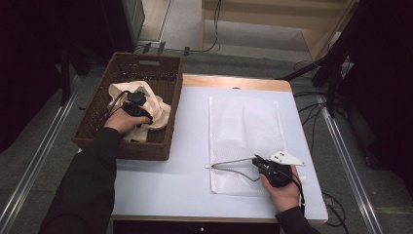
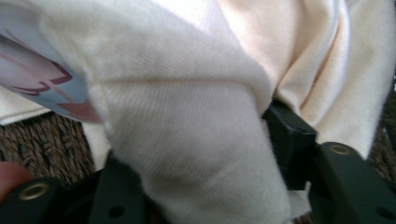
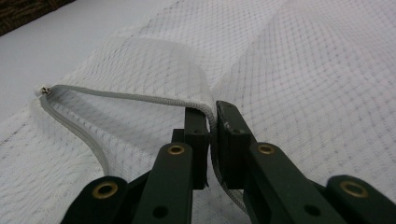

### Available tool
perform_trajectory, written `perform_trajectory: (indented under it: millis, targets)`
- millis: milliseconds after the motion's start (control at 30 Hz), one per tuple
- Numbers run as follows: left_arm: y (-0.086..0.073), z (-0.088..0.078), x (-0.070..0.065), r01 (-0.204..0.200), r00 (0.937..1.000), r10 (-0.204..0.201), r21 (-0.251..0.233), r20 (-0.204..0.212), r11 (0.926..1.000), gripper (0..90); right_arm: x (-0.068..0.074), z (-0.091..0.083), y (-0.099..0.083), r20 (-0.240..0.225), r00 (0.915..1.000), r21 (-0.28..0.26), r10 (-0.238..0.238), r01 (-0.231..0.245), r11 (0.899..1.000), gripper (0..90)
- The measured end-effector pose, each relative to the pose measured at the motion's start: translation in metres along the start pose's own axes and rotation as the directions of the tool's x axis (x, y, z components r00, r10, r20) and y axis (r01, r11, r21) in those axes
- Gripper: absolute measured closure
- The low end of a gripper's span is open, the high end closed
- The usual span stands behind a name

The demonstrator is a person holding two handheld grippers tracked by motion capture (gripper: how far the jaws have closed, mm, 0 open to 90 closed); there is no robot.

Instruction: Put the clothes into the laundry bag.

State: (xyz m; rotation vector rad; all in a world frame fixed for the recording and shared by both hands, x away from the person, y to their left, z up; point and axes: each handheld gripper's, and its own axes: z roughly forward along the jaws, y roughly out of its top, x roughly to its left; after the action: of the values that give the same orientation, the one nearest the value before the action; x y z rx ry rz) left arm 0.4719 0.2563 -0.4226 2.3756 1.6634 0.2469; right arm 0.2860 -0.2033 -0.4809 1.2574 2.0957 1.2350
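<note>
A cream cloth (image 1: 153, 109) lies bunched in a brown wicker basket (image 1: 160, 68) at the table's left. My left gripper (image 1: 138, 103) is down in the basket, shut on a fold of that cloth (image 2: 196, 140); a blue and red print shows at the cloth's left edge. A white mesh laundry bag (image 1: 243, 126) lies flat on the white table (image 1: 160, 185). My right gripper (image 1: 259, 162) is shut on the bag's upper zipper edge (image 3: 140, 97) and lifts it, so the mouth gapes toward the left.
The basket stands partly over the table's left edge. Cables and stand legs (image 1: 321, 68) lie on the floor to the right. A wooden strip (image 1: 234, 82) runs along the table's far edge.
</note>
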Motion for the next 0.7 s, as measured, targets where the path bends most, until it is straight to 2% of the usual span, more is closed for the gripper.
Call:
perform_trajectory:
  millis: [100, 233, 300, 400, 533, 600, 667, 700]
  targets:
    - [0.001, -0.002, -0.001, -0.004, 0.9999, 0.004, 0.004, 0.015, 1.0000, 61.6, 0.000, 0.000, 0.000, 0.001, 1.0000, 0.001, 0.000, 0.000, 1.000, 84.4]
    - [0.002, -0.005, -0.001, -0.018, 0.9997, 0.018, 0.010, 0.017, 0.9998, 68.1, 0.000, 0.000, 0.000, 0.001, 1.0000, 0.001, 0.000, 0.000, 1.000, 84.5]
    - [0.003, -0.007, 0.000, -0.010, 0.9996, 0.010, 0.006, 0.026, 0.9999, 69.9, 0.000, 0.000, 0.000, -0.001, 1.0000, 0.000, -0.001, 0.001, 1.000, 84.5]
    - [0.004, -0.012, 0.001, 0.005, 0.9987, -0.005, -0.019, 0.050, 0.9998, 71.1, -0.001, 0.000, 0.000, -0.006, 1.0000, -0.001, 0.002, -0.002, 1.000, 85.0]
    - [0.005, -0.021, 0.001, 0.010, 0.9977, -0.004, -0.092, 0.068, 0.9957, 71.9, 0.000, -0.001, 0.000, -0.005, 1.0000, -0.001, 0.000, 0.000, 1.000, 86.9]
    - [0.004, -0.029, 0.001, 0.004, 0.9976, 0.006, -0.151, 0.069, 0.9886, 72.2, 0.000, -0.001, 0.000, -0.001, 1.0000, -0.001, -0.005, 0.005, 1.000, 87.8]
    - [0.002, -0.039, -0.002, -0.008, 0.9965, 0.027, -0.235, 0.079, 0.9719, 72.4, 0.001, -0.001, 0.000, -0.001, 0.9999, -0.001, -0.014, 0.014, 1.000, 88.7]
    - [0.002, -0.042, -0.002, -0.011, 0.9964, 0.032, -0.258, 0.078, 0.9662, 72.4, 0.001, 0.000, 0.000, 0.000, 0.9998, -0.003, -0.022, 0.022, 1.000, 89.2]
